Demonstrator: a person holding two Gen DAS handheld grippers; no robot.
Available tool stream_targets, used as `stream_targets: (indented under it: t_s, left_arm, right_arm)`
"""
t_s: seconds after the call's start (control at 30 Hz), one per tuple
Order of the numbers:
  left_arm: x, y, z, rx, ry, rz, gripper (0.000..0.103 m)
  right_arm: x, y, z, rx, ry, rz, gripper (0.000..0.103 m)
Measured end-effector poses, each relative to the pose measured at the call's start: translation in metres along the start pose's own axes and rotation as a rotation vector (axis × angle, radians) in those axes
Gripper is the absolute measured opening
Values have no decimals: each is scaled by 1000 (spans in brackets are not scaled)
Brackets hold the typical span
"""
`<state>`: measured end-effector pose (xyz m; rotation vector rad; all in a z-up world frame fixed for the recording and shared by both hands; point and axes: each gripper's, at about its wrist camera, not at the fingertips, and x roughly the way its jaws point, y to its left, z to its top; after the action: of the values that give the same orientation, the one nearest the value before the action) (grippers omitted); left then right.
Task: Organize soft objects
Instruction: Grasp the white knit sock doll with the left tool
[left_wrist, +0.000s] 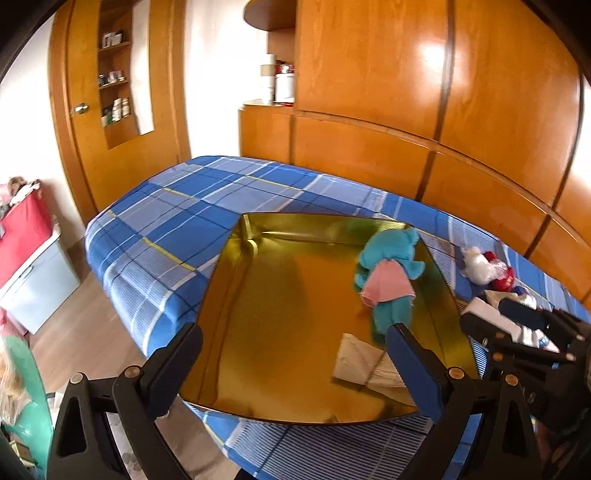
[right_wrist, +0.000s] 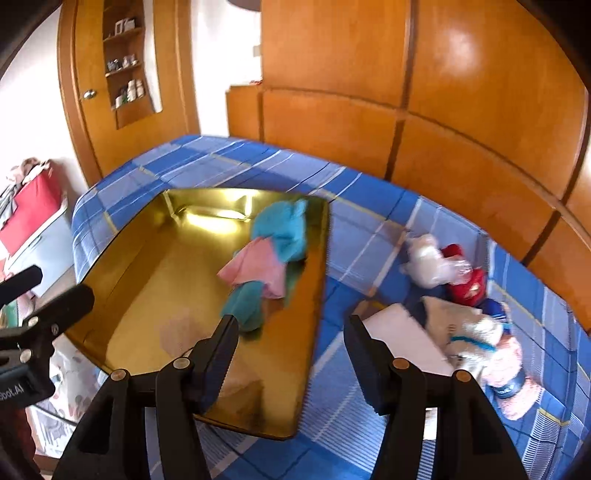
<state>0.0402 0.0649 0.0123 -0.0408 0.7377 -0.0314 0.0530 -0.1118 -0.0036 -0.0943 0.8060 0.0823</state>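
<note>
Both grippers are hanging empty above the bed (left_wrist: 155, 221): the left gripper (left_wrist: 291, 354) is spread wide over the gold tray (left_wrist: 273, 332), and the right gripper (right_wrist: 290, 347) is standing released above the tray's right rim. Inside, the teal plush (right_wrist: 284, 229) in its pink cloth (right_wrist: 258, 271) is lying along that right edge, while more soft toys (right_wrist: 443, 266) are sitting heaped on the bedspread beyond it.
</note>
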Motion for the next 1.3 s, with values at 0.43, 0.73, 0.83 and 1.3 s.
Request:
stream_targets:
  t_s: [0.43,0.73,0.83,1.3]
  left_arm:
    - [-4,-63,1,174,7,-121,100]
    - [-12,-133,-2,346,24,-338,100]
    - [-13,-161,-2,398,39,-395,100]
    - [37,-274,-2,509,182,-423,86]
  right_arm:
    - [-38,-122,-29,182,-56,-151,68]
    - [-52,-228,-73,342,8,-334,68]
    - [-53,-255,-92,403,24,-375,68]
    - [-65,-299,-112,636,-5,-329,68]
